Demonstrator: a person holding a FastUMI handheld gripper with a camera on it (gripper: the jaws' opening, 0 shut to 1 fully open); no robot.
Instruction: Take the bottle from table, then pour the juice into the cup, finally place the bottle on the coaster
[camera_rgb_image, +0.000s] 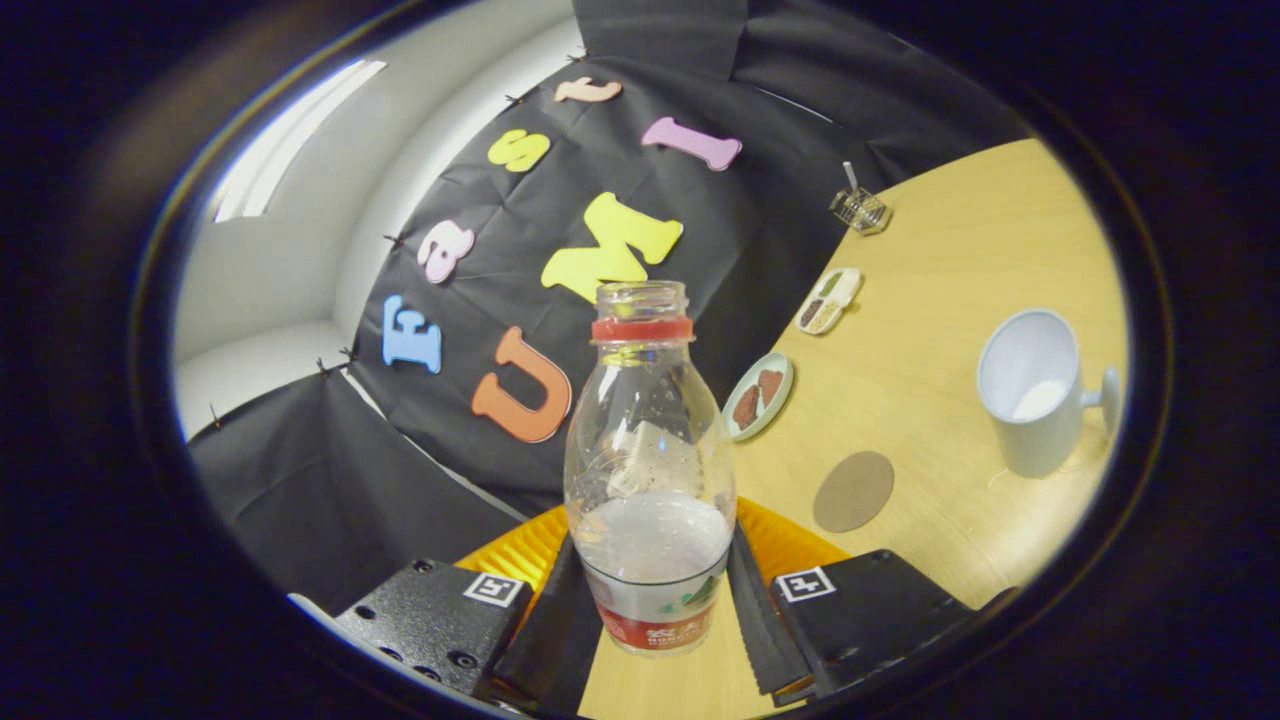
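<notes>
between the fingers (650, 620) sits one gripped bottle (650, 470); beyond lie one cup (1035, 395) and one coaster (853, 491).

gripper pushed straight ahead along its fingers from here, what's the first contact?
Nothing new: the gripper is shut on the bottle, which would travel with it. Beyond the bottle lies the black cloth wall, likely next, though depth is unclear. The cup sits off that line.

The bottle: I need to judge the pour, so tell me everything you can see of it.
The bottle is clear plastic, uncapped, with a red ring under its open mouth and a printed label band around its base. Whitish liquid fills roughly its lower third; droplets cling inside above. It stands between the fingers of the gripper, which press on its lower sides. Whether it rests on the wooden table cannot be told.
</notes>
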